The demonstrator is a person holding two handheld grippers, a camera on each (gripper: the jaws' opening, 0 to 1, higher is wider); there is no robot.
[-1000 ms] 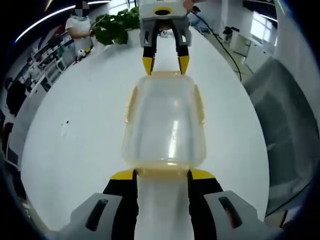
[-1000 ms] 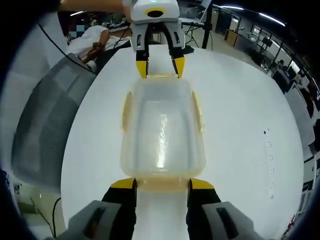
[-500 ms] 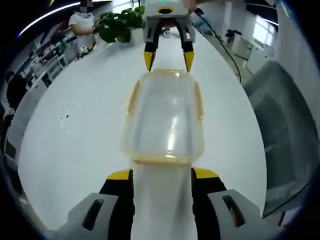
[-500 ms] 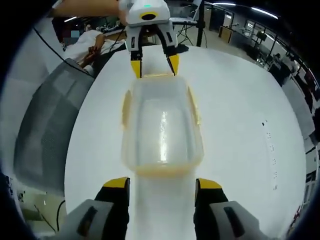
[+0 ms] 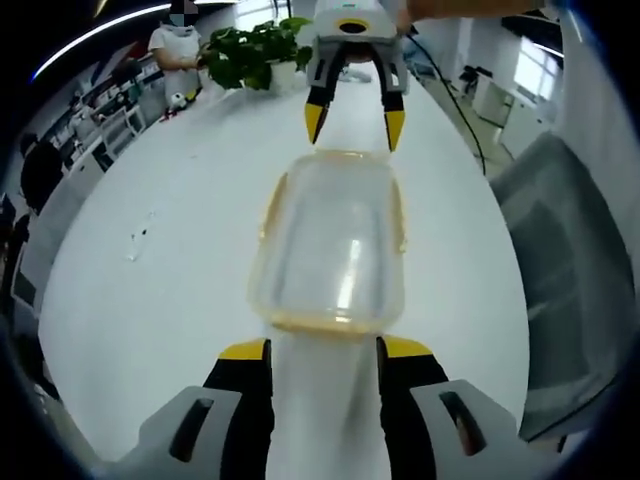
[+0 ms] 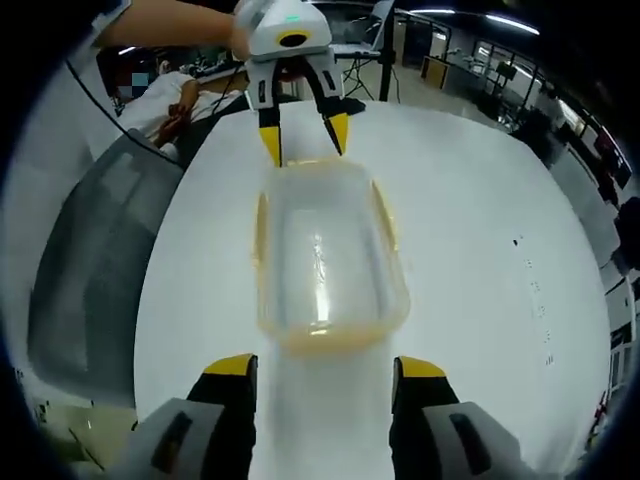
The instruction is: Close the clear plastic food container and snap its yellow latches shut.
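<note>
The clear plastic food container [image 5: 332,238] lies on the white table [image 5: 150,260] with its lid on and yellow latches [image 5: 270,212] along its edges. My left gripper [image 5: 322,350] is open, its tips a short way back from the container's near end. My right gripper [image 5: 354,120] stands open just beyond the far end, its jaws pointing down. In the right gripper view the container [image 6: 325,258] runs lengthwise between my right gripper [image 6: 325,366], open at the near end, and my left gripper [image 6: 303,140], open at the far end. Neither holds anything.
A grey chair back [image 5: 570,270] stands close to the table's edge and also appears as the grey chair back [image 6: 85,260]. A potted plant [image 5: 250,50] and a person [image 5: 180,45] are at the far end. A hand [image 6: 170,20] holds the left gripper.
Both grippers have drawn back a little from the container's ends; their tips no longer flank the end latches. The container has not moved.
</note>
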